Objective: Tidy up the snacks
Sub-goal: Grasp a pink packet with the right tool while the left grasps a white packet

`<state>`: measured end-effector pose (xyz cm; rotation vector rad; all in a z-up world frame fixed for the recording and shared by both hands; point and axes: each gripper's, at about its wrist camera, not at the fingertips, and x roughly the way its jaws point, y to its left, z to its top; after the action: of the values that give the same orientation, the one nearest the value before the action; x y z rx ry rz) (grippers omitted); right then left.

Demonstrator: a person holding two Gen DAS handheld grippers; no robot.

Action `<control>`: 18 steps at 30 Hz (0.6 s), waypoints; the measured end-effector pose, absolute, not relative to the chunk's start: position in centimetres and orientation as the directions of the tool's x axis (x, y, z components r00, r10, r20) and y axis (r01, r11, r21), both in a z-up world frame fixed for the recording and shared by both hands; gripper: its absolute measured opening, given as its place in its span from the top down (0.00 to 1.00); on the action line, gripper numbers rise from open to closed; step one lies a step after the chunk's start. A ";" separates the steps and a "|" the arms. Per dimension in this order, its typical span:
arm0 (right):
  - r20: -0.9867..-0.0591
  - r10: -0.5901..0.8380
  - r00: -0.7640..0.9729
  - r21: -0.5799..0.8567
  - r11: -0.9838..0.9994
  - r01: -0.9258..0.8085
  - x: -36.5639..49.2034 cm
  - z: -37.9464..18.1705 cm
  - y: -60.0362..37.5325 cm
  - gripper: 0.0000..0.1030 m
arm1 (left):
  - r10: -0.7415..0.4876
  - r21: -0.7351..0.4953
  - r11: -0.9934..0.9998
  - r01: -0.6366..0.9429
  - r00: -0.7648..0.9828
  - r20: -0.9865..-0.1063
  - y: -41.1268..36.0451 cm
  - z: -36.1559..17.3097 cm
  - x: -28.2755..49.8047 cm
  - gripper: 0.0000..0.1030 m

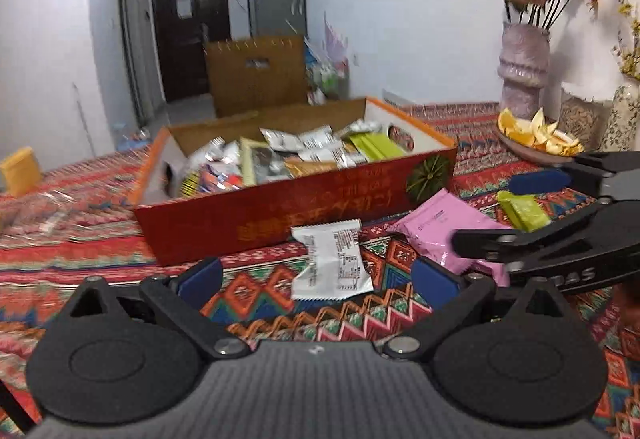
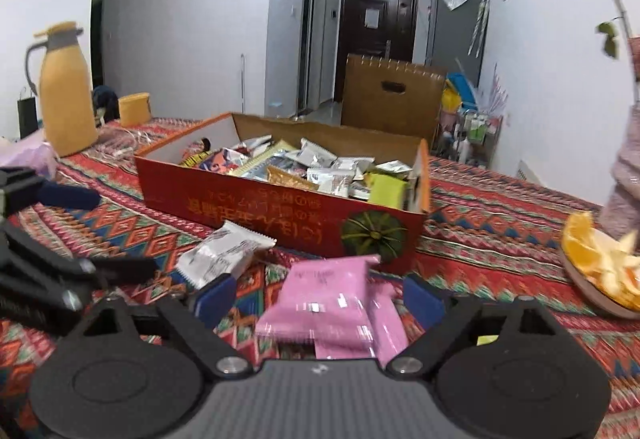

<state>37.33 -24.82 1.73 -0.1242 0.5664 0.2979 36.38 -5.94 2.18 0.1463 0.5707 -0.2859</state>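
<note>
A red cardboard box (image 1: 280, 207) (image 2: 260, 207) stands on the patterned tablecloth, filled with several snack packets. In front of it lies a white packet (image 1: 332, 263) (image 2: 224, 255). My left gripper (image 1: 316, 279) (image 2: 126, 231) is open, and the white packet lies on the cloth between its blue pads, untouched. To the right lie pink packets (image 1: 436, 227) (image 2: 332, 299). My right gripper (image 2: 318, 297) (image 1: 486, 211) straddles the pink packets with its jaws open and a gap on both sides. A green packet (image 1: 522, 211) rests beyond the right gripper's fingers.
A plate (image 1: 532, 155) (image 2: 592, 295) of orange slices and a tall vase (image 1: 524, 71) stand at the right. A yellow jug (image 2: 66, 91) and a yellow pot (image 2: 134, 109) are far left. Clear plastic wrap (image 1: 40, 215) lies left of the box. A brown carton (image 2: 392, 99) stands behind the table.
</note>
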 end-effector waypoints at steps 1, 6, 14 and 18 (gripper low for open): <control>-0.550 0.235 0.801 -0.038 0.951 -0.306 38.4 1.1 -24.5 0.19 | -0.222 0.060 0.950 0.307 0.797 -0.562 -6.2 1.6 37.4 0.08; -0.591 0.231 0.772 0.002 0.958 -0.285 41.6 -1.6 -24.5 0.34 | -0.224 0.049 0.948 0.315 0.769 -0.599 -6.8 -0.6 40.9 0.24; -0.557 0.219 0.801 -0.087 0.944 -0.318 40.0 -2.7 -24.1 0.41 | -0.320 -0.092 0.939 0.330 0.749 -0.581 -6.8 -2.3 43.5 0.40; -0.544 0.197 0.816 -0.155 0.932 -0.328 39.7 -2.5 -23.3 0.42 | -0.316 -0.079 0.938 0.337 0.740 -0.593 -7.0 -2.6 43.3 0.58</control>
<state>39.68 -23.27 -2.53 -0.2474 0.5500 0.2829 43.26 -7.01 -2.61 0.0339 0.6447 -0.3585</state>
